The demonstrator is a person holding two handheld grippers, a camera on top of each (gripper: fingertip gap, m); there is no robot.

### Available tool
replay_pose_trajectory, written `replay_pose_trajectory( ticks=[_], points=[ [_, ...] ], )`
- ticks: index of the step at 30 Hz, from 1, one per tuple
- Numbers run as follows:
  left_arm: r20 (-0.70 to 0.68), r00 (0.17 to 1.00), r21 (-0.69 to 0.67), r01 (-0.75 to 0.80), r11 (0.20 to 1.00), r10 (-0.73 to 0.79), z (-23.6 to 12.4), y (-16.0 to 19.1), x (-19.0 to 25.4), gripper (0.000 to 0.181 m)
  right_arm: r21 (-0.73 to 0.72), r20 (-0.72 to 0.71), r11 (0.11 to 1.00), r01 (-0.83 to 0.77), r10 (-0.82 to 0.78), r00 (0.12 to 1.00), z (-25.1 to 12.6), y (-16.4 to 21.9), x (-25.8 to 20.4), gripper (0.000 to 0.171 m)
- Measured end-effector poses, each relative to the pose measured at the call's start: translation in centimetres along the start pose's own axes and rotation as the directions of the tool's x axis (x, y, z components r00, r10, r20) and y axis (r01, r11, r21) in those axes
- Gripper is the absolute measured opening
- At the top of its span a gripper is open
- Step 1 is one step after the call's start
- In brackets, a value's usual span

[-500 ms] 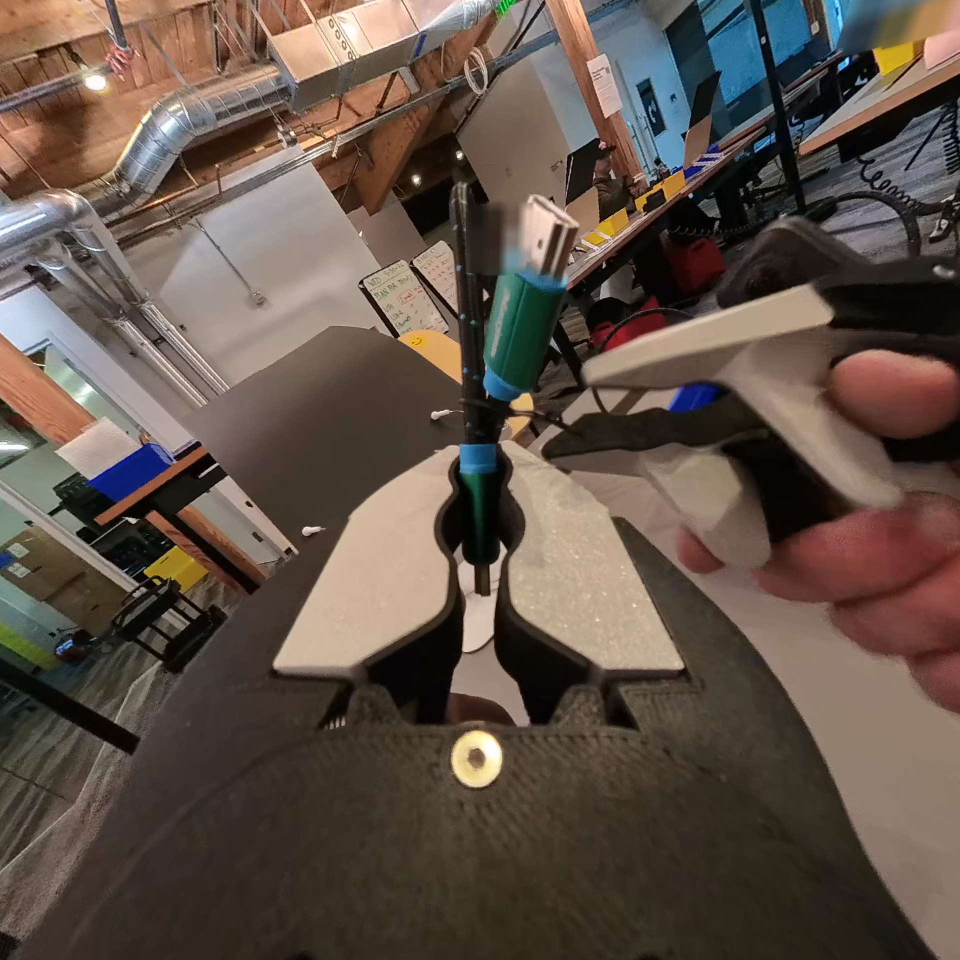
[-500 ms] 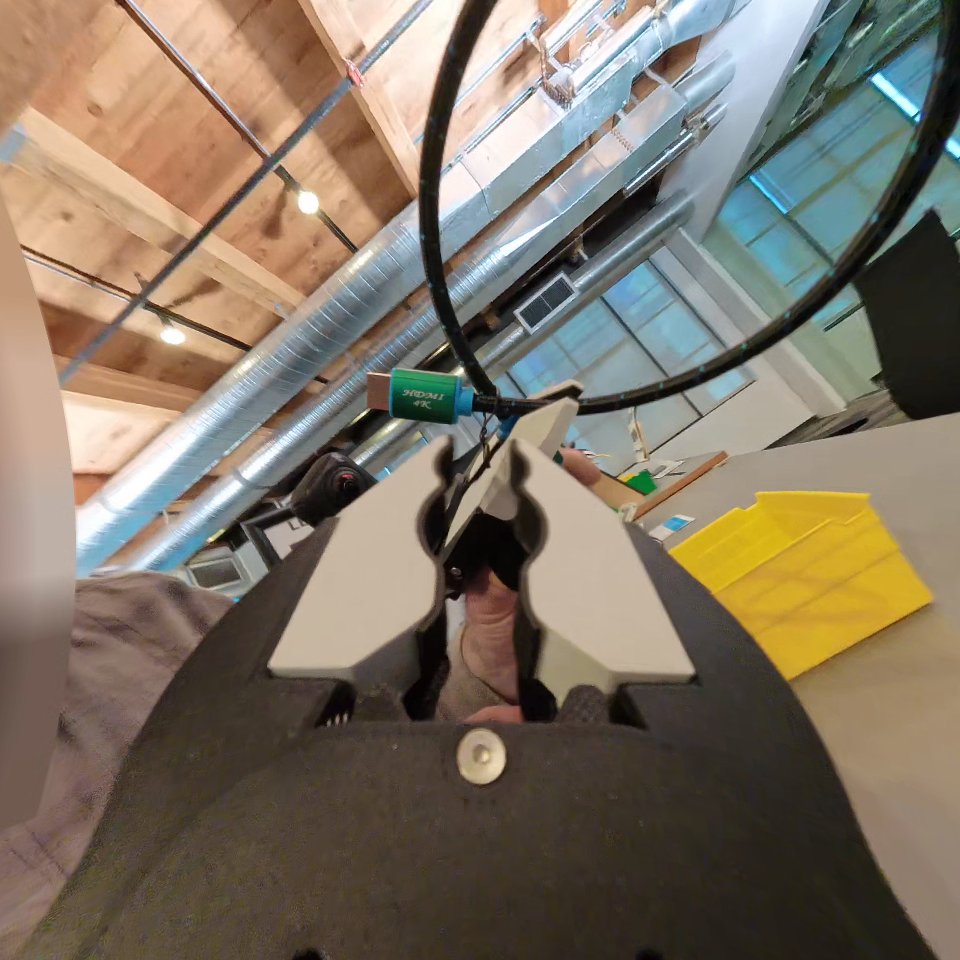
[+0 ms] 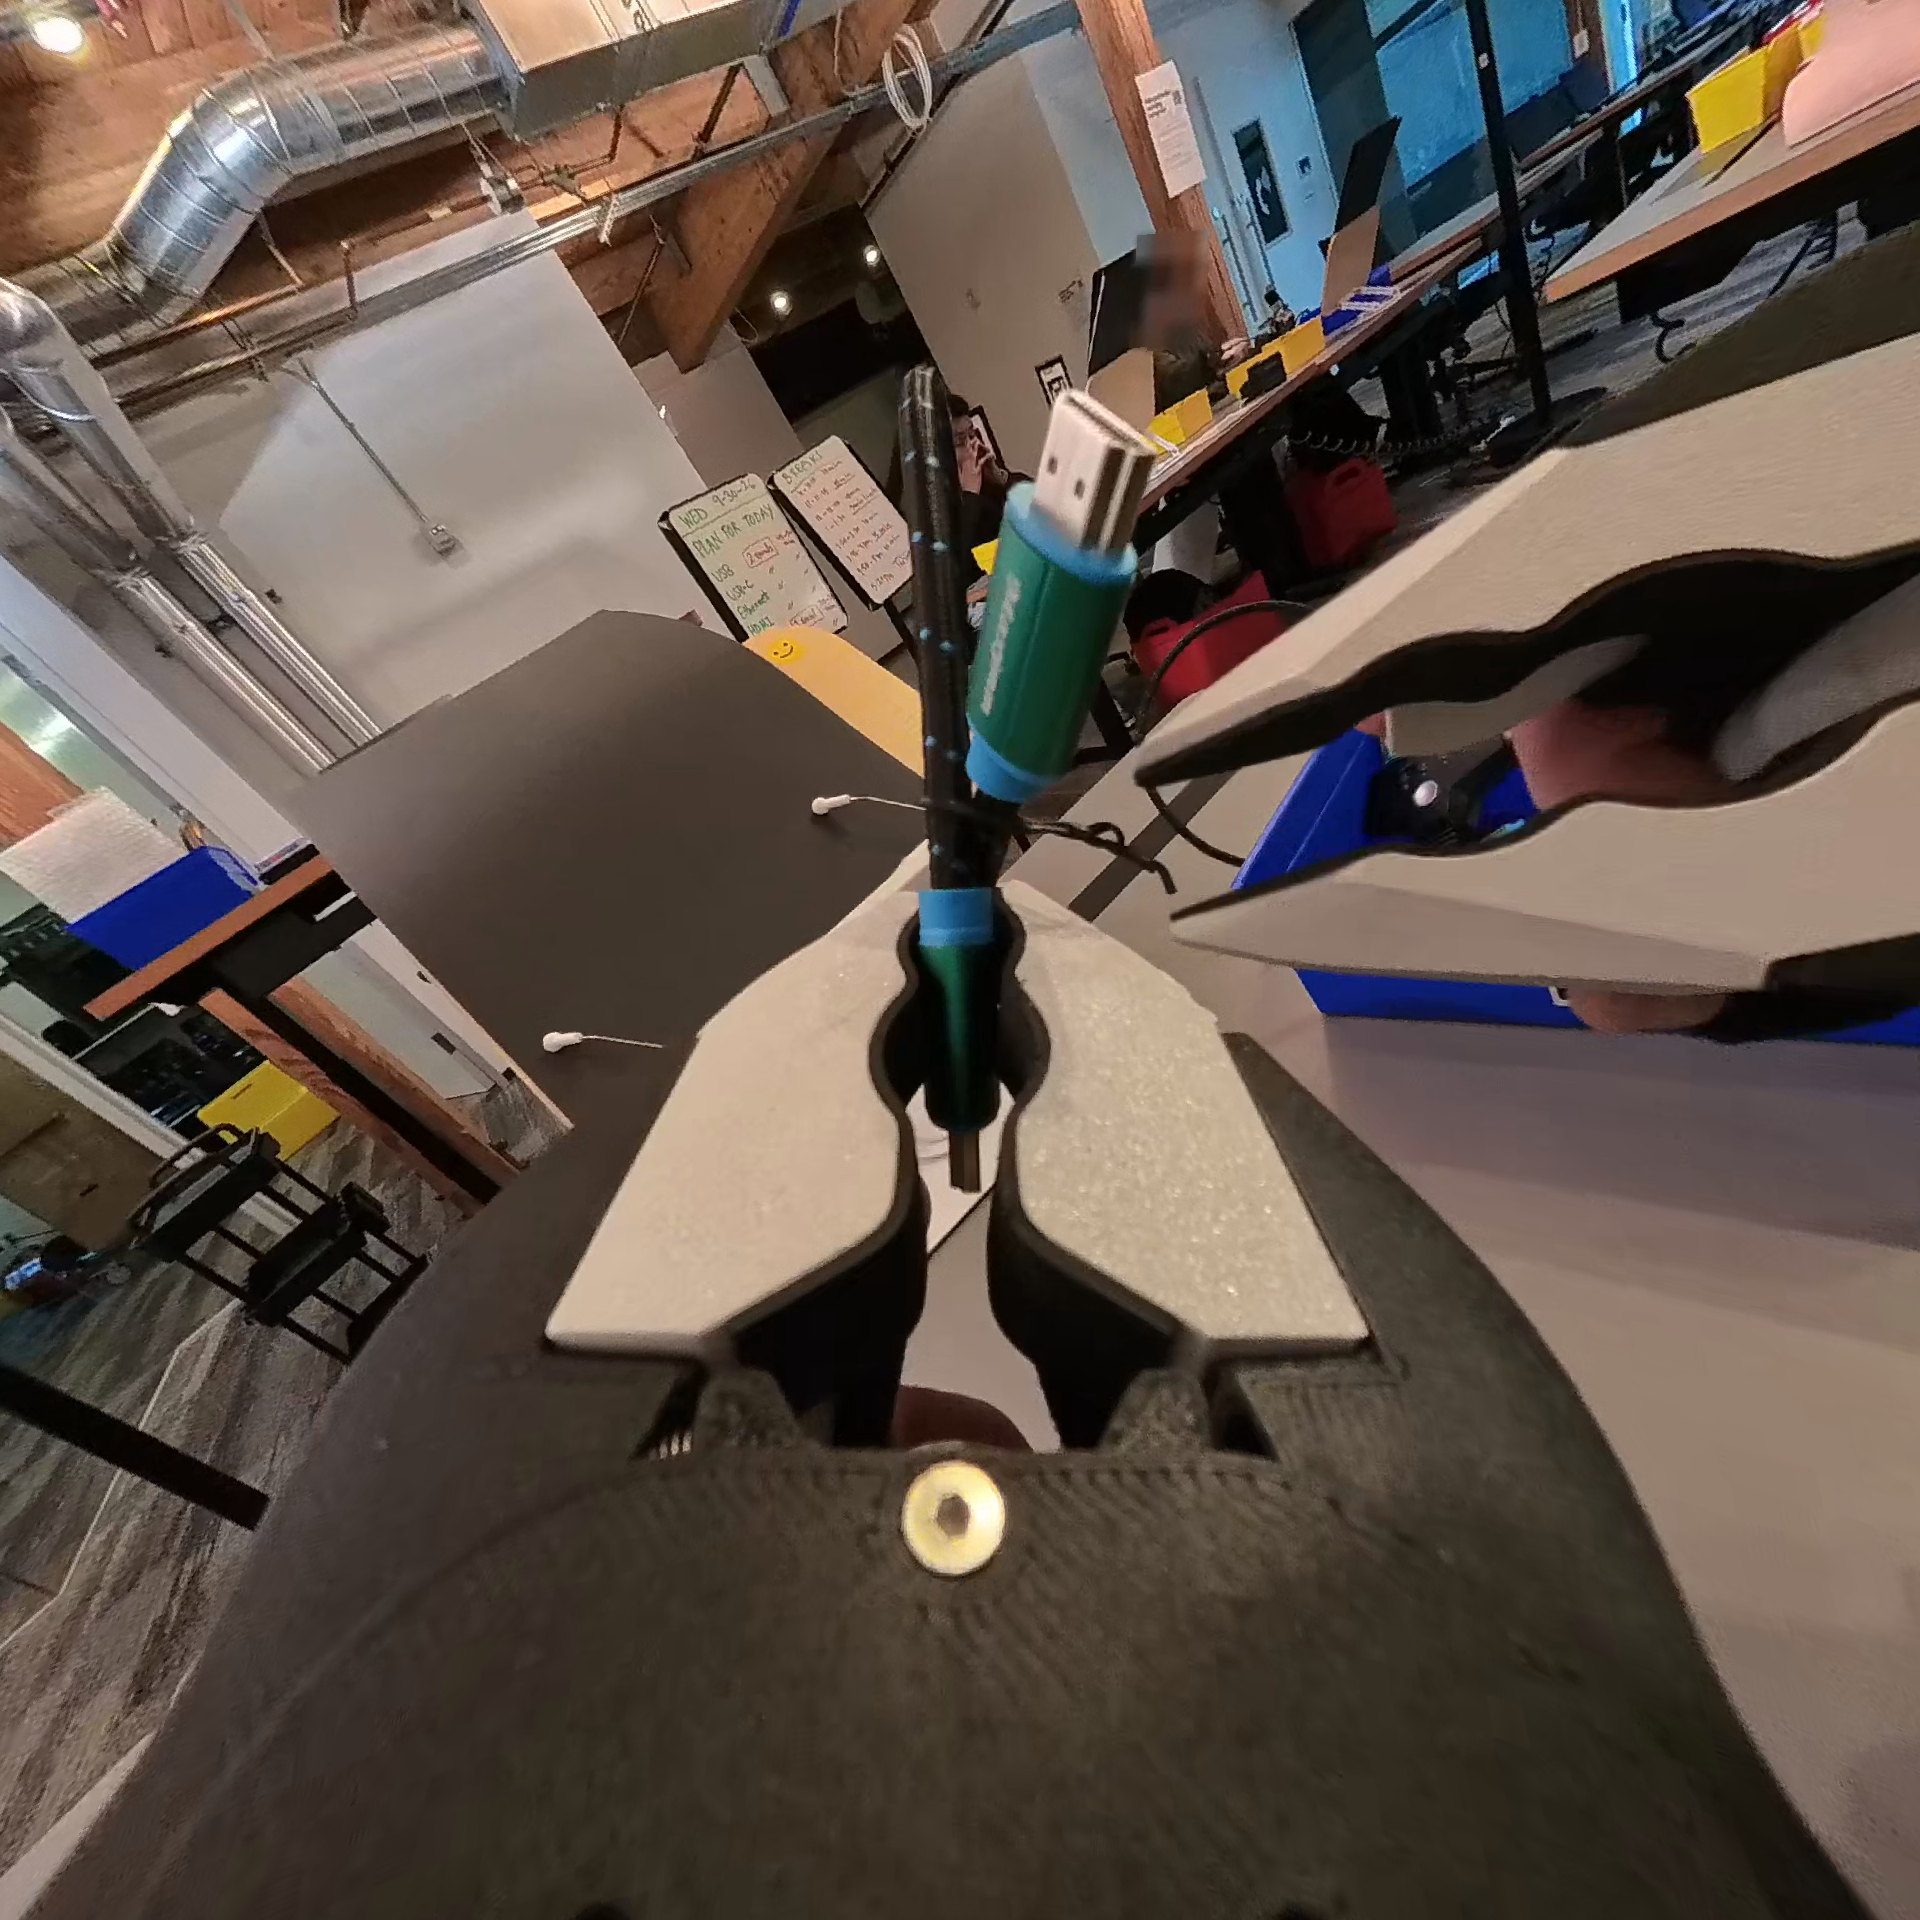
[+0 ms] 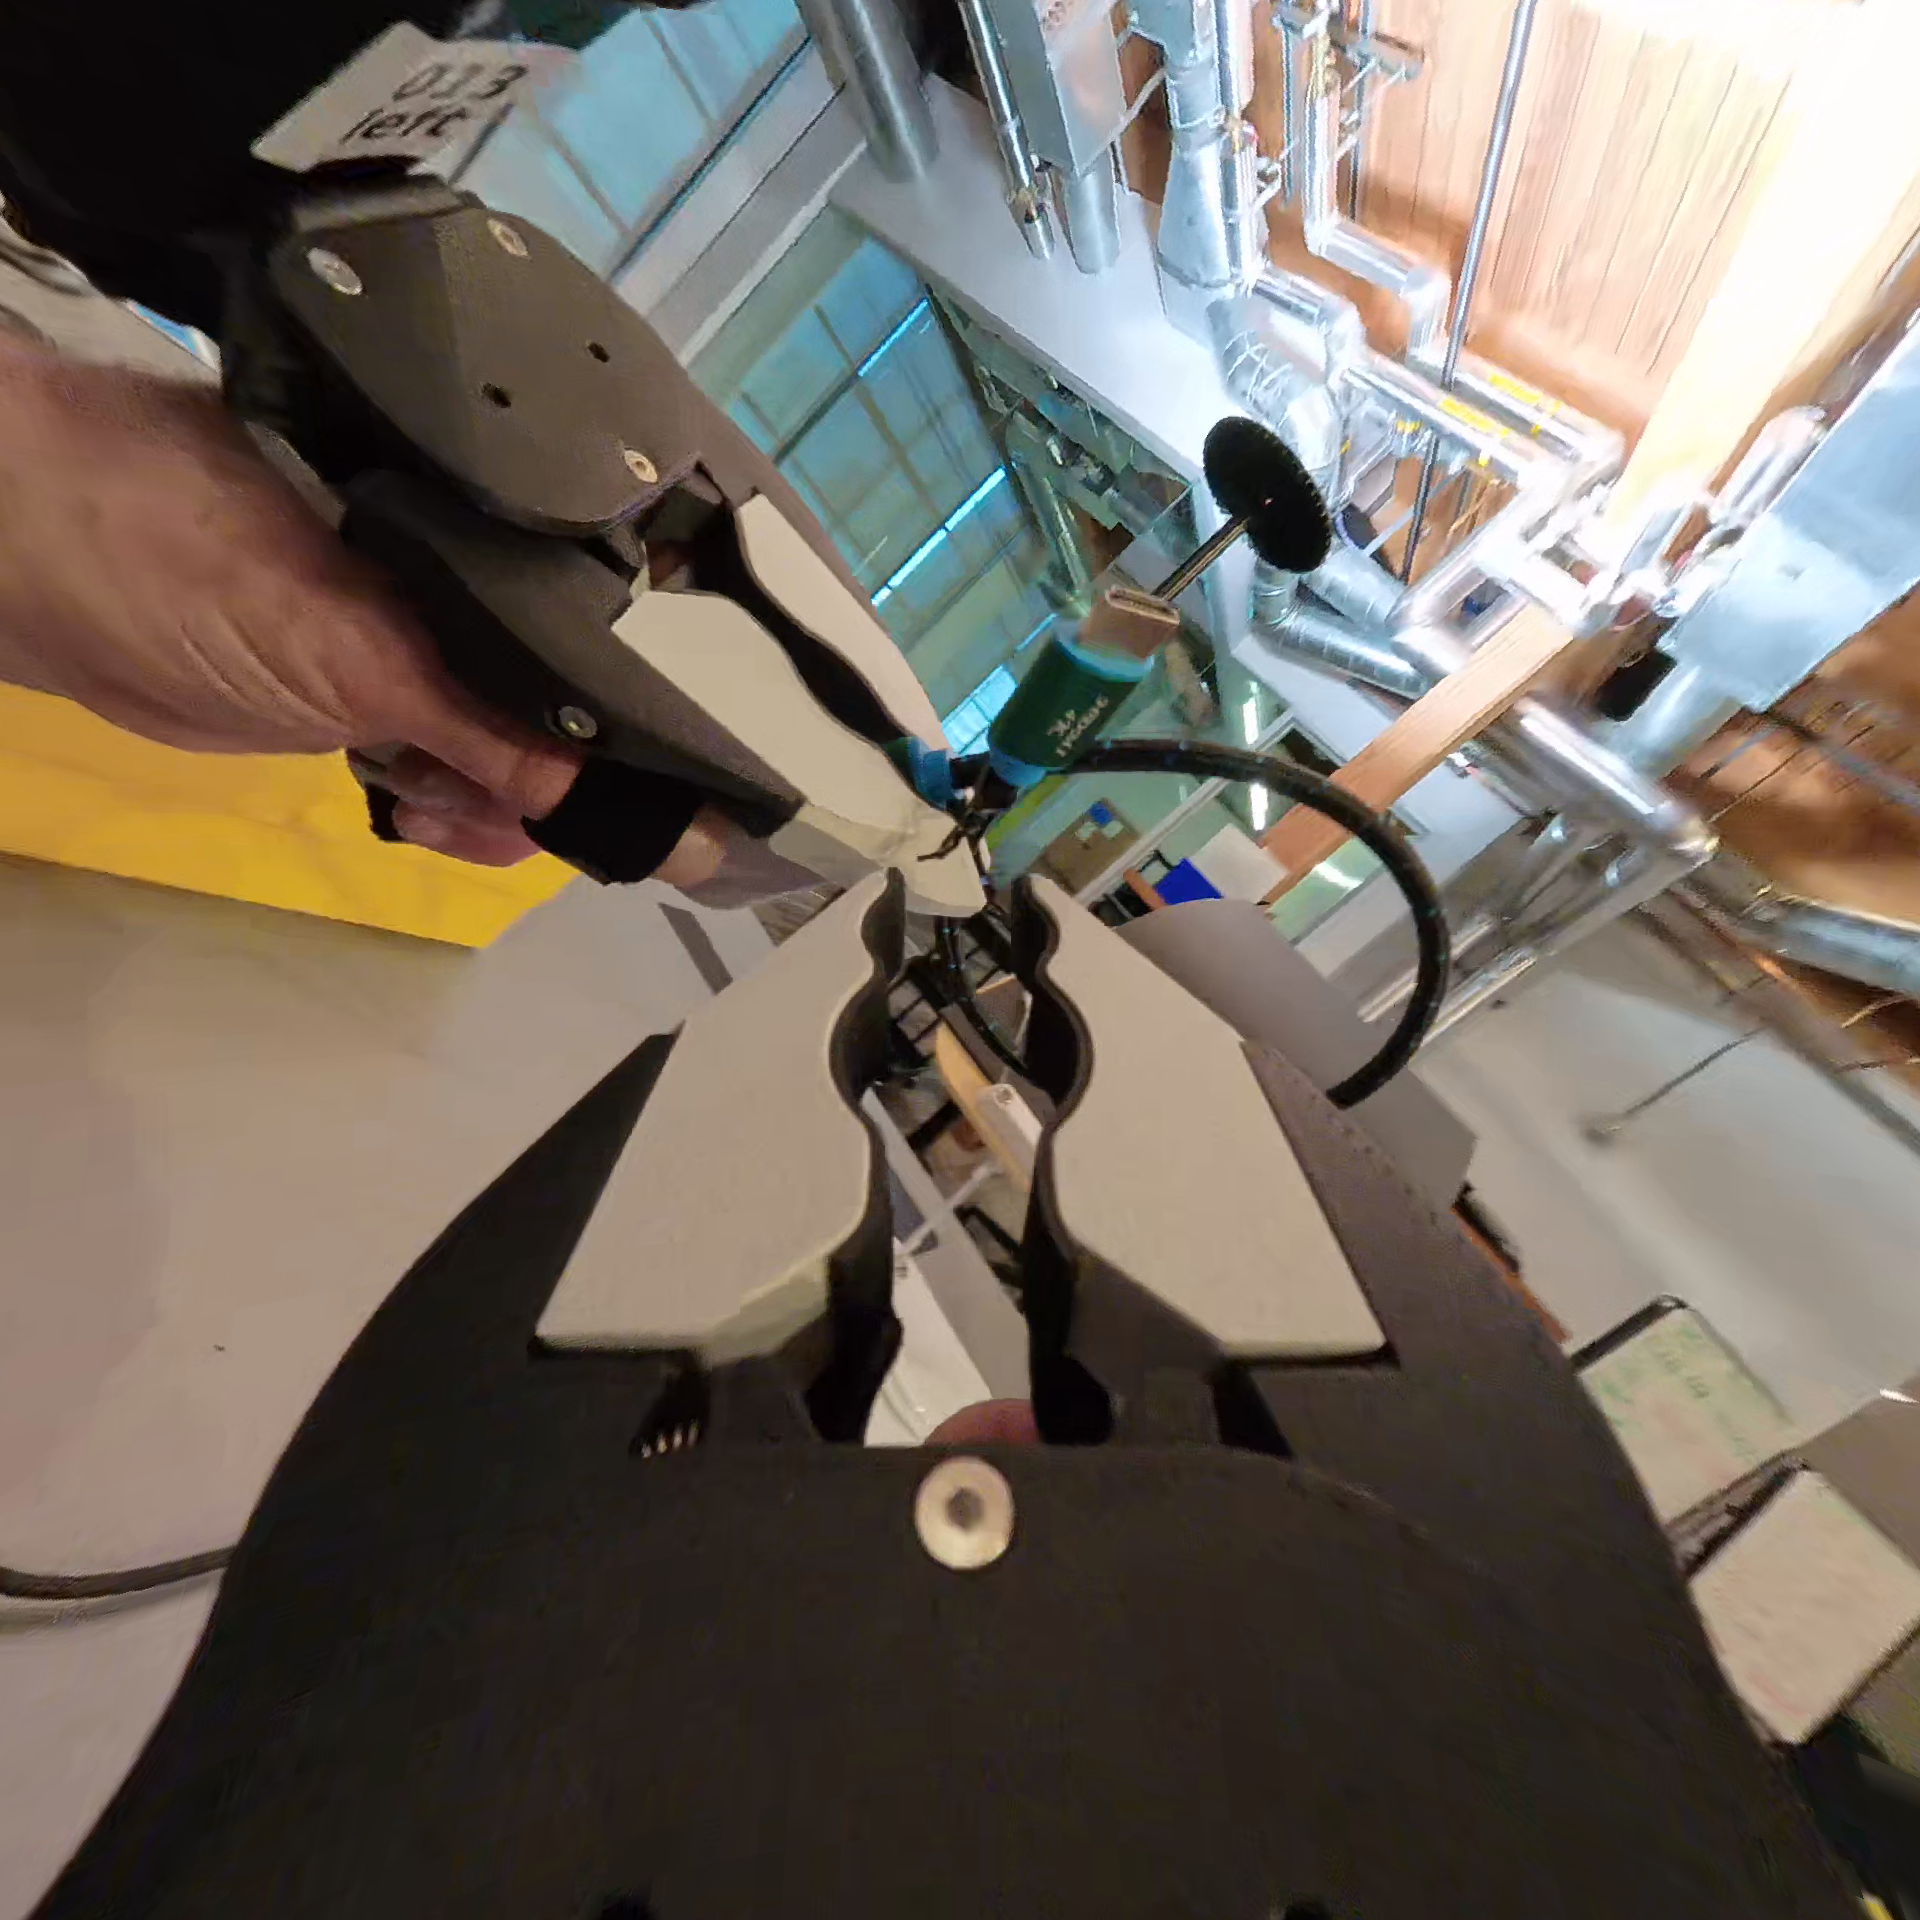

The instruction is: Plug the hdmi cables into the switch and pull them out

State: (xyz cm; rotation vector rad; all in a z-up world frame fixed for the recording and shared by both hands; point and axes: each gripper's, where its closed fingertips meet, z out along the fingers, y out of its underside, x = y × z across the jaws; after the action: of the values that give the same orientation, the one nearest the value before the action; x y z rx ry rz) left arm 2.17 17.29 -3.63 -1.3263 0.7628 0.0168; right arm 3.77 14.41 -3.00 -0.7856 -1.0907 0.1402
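Centre frame, the left gripper [image 3: 961, 935] stays clamped on one green metal-tipped HDMI plug [image 3: 961, 1023]; its twin [image 3: 1049, 613] points upward. At right, the right gripper [image 3: 1153, 831] has released, jaws parted and empty. No switch visible.

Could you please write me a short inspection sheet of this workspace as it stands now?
Surface: grey tabletop, bare where visible.
Job's things: green HDMI plug free in the air, pointing up; switch not seen.
Clutter: blue bin; yellow bin.
Grippers: left hand-held gripper shut on second green plug; right hand-held gripper open, empty.
Cables: black braided cable looped between the plugs and tied.
Surroundings: whiteboards, ceiling ducts, desks.
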Motion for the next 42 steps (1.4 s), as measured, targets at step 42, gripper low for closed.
replay_pose_trajectory(
  ticks=[42],
  points=[
    [-0.060, 0.997, -0.094, -0.046, 0.994, 0.041, 0.3, 1.0, 1.2, 0.006, -0.029, -0.017, 0.966, 0.255, -0.256, 0.967, 0.3, -0.4, -0.8, 0.000]
  ],
)
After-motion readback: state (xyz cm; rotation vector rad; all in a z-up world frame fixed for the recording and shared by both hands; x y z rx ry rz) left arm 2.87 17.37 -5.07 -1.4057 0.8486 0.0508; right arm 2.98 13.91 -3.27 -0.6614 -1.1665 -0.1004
